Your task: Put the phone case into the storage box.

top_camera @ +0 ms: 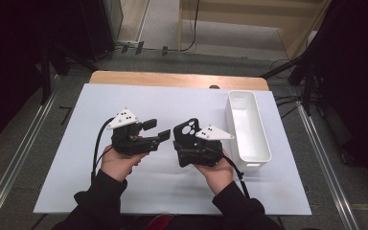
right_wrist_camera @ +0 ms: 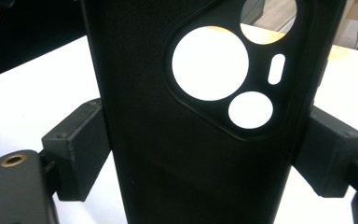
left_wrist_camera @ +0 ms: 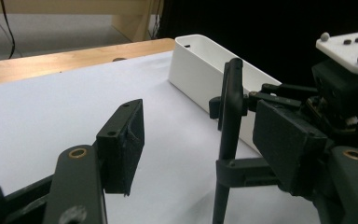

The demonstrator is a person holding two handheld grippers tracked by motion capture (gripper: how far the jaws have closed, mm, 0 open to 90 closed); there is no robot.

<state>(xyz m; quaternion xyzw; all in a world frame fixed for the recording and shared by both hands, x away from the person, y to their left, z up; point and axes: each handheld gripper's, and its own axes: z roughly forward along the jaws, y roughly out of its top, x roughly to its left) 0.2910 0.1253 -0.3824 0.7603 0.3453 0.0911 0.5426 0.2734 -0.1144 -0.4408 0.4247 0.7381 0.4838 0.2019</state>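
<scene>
A person's two hands, in dark sleeves, reach in from the near edge of the table, each holding a black gripper just above the surface. The right gripper [top_camera: 188, 139] clamps a black phone case [top_camera: 188, 130] by its long sides and holds it upright; the round camera cutouts face that gripper's own camera. The left gripper [top_camera: 156, 130] points toward the case from just beside it, its jaws spread apart with nothing between them. A white sheet [top_camera: 124, 191] covers most of the wooden table [top_camera: 172, 79]. A long white bin [top_camera: 249, 129] sits at the right. The surrounding room is dark, with a grey floor.
</scene>
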